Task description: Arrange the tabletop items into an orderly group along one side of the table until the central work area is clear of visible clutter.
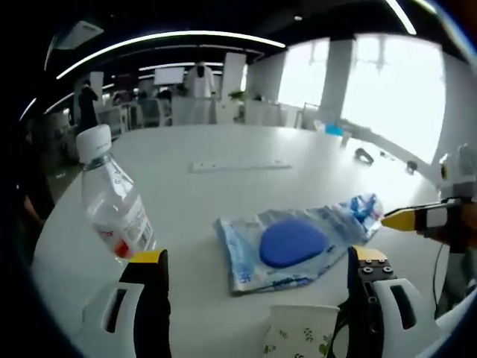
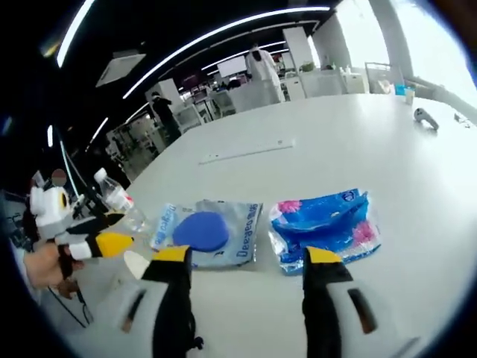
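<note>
Patterned white paper cup (image 1: 298,332) between my left gripper (image 1: 261,272) fingers, spread, ungripped; clear plastic water bottle (image 1: 112,198), blue-disc clear pouch (image 1: 287,246) cluttering white tabletop (image 1: 223,145); right gripper (image 2: 246,257) fingers spread, empty.

Surface (image 1: 246,149) smooth white, faint sheen, water bottle (image 1: 112,198) clear glossy plastic with matt white cap, clear pack (image 1: 287,246) of crinkled shiny plastic film, blue pack (image 2: 324,224) of glossy printed film, cup (image 1: 298,332) matt printed paper.
</note>
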`<state>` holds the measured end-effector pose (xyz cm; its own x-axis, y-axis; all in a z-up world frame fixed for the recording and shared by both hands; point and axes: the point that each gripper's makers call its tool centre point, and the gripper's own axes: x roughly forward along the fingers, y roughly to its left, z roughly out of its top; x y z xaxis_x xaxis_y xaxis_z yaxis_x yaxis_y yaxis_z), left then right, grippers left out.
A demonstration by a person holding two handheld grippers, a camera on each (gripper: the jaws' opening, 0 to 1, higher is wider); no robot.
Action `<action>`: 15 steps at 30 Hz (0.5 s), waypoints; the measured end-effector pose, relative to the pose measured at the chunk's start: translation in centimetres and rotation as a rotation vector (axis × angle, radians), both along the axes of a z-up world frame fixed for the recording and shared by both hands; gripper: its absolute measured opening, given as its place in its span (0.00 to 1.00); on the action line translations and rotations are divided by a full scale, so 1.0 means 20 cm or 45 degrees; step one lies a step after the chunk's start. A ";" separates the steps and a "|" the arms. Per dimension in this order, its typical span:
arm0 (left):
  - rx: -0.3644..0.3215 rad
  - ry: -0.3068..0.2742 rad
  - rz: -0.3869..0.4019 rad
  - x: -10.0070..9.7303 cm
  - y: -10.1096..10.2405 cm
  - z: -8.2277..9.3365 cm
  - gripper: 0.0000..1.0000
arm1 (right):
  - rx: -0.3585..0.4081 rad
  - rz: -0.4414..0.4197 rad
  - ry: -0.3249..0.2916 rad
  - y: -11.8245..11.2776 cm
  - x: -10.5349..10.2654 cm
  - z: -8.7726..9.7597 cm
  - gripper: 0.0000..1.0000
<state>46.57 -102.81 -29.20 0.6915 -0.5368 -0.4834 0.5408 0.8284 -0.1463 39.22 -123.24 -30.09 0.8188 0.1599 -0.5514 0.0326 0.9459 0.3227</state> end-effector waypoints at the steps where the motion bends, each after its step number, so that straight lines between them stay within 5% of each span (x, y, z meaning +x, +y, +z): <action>1: -0.001 0.001 0.002 0.00 0.00 0.00 0.96 | 0.000 -0.001 -0.002 0.00 0.00 0.00 0.58; 15: -0.004 -0.002 0.038 -0.07 0.09 0.04 0.96 | -0.022 0.045 -0.004 0.01 -0.01 0.03 0.58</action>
<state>45.16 -100.97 -28.46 0.7078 -0.5173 -0.4810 0.5161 0.8437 -0.1480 38.95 -122.99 -29.43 0.8146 0.1793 -0.5516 -0.0021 0.9519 0.3063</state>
